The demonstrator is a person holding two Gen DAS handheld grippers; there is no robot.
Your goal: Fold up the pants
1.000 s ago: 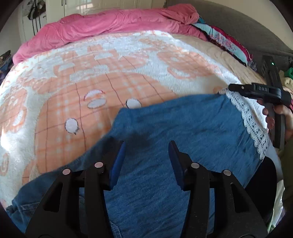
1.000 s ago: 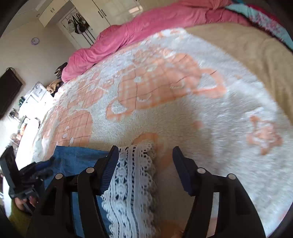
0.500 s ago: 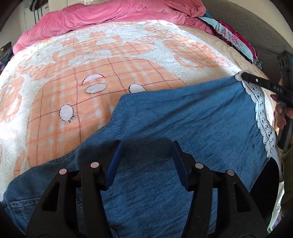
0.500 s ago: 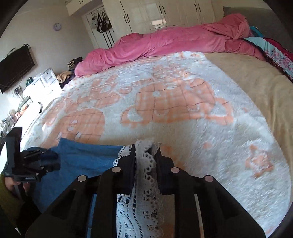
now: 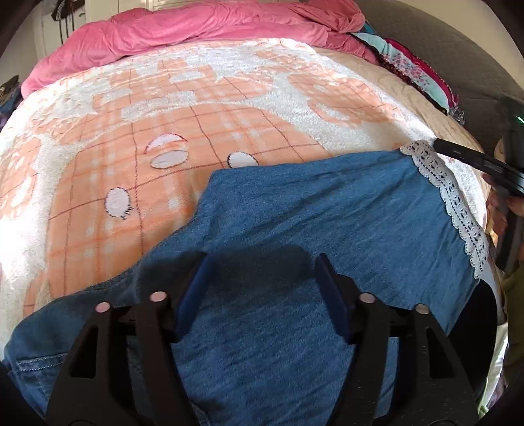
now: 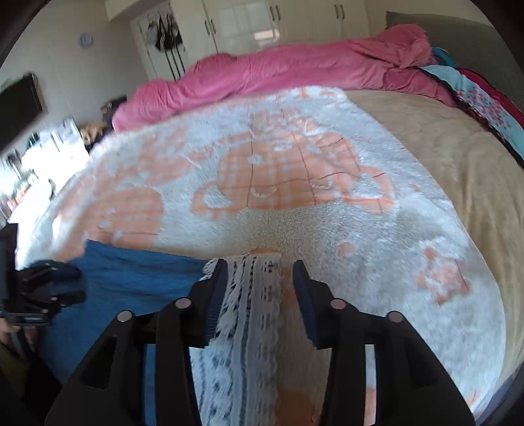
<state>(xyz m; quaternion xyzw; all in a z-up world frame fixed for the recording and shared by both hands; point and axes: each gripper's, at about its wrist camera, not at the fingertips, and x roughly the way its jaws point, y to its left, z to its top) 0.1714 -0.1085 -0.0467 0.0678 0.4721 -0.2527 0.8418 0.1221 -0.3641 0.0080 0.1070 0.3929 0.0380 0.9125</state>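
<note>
Blue denim pants (image 5: pixel 311 213) with a white lace hem (image 5: pixel 458 209) lie spread flat on the bed. My left gripper (image 5: pixel 263 262) hovers over the denim near the waist end. Its jaws are opening and no fold of cloth rises between them. In the right wrist view, my right gripper (image 6: pixel 260 265) stands over the lace hem (image 6: pixel 252 295). Its jaws are opening, with the lace lying loose between them and the pads apart from it. The right gripper (image 5: pixel 475 160) also shows at the hem's far corner in the left wrist view. The left gripper (image 6: pixel 42 288) appears at the left edge.
The pants rest on a fluffy white and orange blanket (image 5: pixel 163 114). A pink duvet (image 5: pixel 196 26) is bunched along the far side, with colourful clothes (image 5: pixel 412 68) at the right. A beige sheet (image 6: pixel 458 157) lies beyond the blanket. Wardrobes (image 6: pixel 262 23) stand behind.
The right gripper closed on the lace hem half a second ago and its jaws have since parted and lifted a little. The left jaws have spread wider over the denim.
</note>
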